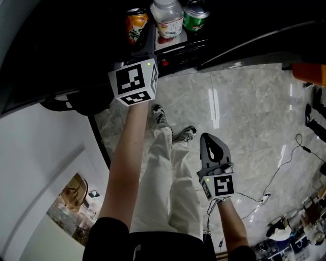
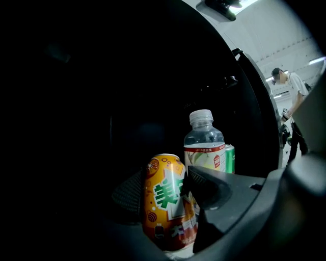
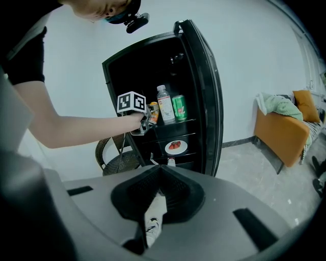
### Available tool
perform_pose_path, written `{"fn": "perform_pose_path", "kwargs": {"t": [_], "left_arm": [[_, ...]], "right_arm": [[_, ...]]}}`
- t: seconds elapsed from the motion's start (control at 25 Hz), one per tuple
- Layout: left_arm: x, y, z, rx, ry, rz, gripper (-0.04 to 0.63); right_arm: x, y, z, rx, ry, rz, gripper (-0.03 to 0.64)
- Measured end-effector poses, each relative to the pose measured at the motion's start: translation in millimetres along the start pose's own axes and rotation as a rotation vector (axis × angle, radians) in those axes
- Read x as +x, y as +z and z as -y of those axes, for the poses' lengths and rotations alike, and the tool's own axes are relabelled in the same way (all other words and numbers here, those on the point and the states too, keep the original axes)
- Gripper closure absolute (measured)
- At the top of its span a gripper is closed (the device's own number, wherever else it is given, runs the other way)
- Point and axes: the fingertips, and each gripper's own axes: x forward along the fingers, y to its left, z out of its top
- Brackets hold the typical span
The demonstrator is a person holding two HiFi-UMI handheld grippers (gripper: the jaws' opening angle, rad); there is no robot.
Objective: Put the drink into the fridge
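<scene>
Gripping the orange can [image 1: 136,26], the left gripper [image 2: 164,187] has one pad pressed on each side of it. The can is upright inside the open fridge [image 3: 206,97], at the level of the upper shelf [image 3: 170,124], just beside a clear bottle [image 2: 204,145]. A green can [image 1: 195,15] stands past the bottle. The right gripper [image 3: 159,171] hangs low over the floor, well apart from the fridge, fingers pressed together and empty.

Bottle [image 2: 204,145] hems in orange can [image 2: 165,204].
</scene>
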Motion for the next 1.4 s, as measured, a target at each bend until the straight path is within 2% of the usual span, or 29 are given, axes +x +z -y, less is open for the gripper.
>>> {"fn": "perform_pose_path", "kwargs": {"t": [0.16,0.28,0.4,0.56,0.8,0.96,1.12,1.4], "left_arm": [[2,-1,1,0.071,0.033,-0.074,0.304],[6,-2,-1,0.070,0.047,-0.092,0.302],[10,-3,-4,0.057,0.049,-0.081,0.301],[11,-3,-1,0.100,0.038,-0.051,0.301],[18,-9,-5,0.112,0.040,-0.041,0.305],[16,-17,-13,0.081,0.066,-0.029,0.374],[15,-14,-12,0.124,0.075,-0.012,0.374],[14,-15,-12,0.080,0.047,-0.006,0.371]], "right_arm": [[-2,1,2,0.009,-0.003,0.001,0.603],[-4,-3,7,0.002,-0.009,0.004,0.603],[-4,-1,8,0.010,-0.010,0.002,0.604],[-6,-6,14,-0.004,-0.021,-0.014,0.603],[-6,-10,18,-0.001,-0.027,-0.010,0.604],[-7,-15,17,0.016,-0.033,-0.049,0.603],[-5,-13,14,0.013,-0.028,-0.029,0.603],[-5,-9,8,0.007,-0.019,-0.015,0.603]]}}
